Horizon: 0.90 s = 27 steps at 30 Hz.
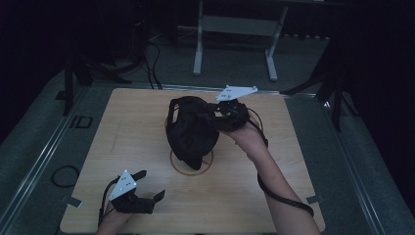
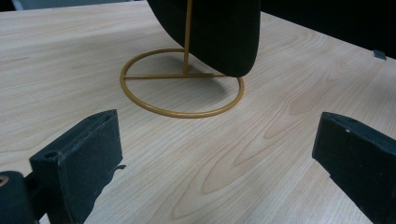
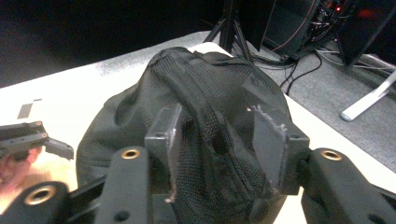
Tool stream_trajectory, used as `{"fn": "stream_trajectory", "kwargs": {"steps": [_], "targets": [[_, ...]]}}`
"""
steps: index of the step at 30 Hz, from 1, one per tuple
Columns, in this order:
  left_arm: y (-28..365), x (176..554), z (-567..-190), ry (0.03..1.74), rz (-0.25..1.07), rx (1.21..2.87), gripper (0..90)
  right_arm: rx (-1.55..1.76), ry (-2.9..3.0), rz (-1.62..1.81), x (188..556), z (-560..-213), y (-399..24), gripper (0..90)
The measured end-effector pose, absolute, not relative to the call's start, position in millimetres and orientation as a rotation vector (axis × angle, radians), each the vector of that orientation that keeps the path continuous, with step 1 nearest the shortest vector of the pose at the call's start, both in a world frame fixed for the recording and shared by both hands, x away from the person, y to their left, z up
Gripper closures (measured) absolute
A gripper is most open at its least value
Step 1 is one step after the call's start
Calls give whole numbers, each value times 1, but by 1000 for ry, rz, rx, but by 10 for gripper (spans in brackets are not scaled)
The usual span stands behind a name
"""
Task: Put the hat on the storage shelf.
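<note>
Black mesh cap clamped in right tongs; left tongs low, apart.

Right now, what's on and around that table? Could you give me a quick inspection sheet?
Surface: light wooden table, bare apart from the items below.
Job's things: black mesh cap over a yellow wire stand with a ring base.
Clutter: nothing seen on the table.
Grippers: right gripper shut on the cap's mesh; left gripper open, holding nothing, near the table's front left.
Cables: a black cable trails along the right forearm; a cable loop lies on the floor at left; more cables on the floor behind the table.
Surroundings: dark room, grey floor, white table legs behind, black tripod legs at both sides.
</note>
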State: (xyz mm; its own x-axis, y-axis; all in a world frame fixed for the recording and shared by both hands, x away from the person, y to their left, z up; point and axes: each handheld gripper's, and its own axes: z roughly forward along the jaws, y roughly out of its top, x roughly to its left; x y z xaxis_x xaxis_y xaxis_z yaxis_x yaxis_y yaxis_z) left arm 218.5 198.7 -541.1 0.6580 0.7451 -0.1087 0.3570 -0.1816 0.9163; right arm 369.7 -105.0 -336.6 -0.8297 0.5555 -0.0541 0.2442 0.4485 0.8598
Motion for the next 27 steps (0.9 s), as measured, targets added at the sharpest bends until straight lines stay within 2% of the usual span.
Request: {"fn": "stream_trajectory", "kwargs": {"steps": [9, 14, 18, 27], "targets": [[198, 219, -542, 887, 442, 1791, 21, 708, 2405, 1338, 367, -340, -114, 362], [197, 219, -543, 885, 439, 1800, 21, 738, 2429, 1419, 369, -346, -121, 200], [198, 219, -543, 887, 438, 1799, 21, 715, 2440, 1399, 368, -349, -126, 141], [200, 218, -544, 890, 443, 1801, 21, 711, 2395, 1358, 368, -355, -140, 141]]}}
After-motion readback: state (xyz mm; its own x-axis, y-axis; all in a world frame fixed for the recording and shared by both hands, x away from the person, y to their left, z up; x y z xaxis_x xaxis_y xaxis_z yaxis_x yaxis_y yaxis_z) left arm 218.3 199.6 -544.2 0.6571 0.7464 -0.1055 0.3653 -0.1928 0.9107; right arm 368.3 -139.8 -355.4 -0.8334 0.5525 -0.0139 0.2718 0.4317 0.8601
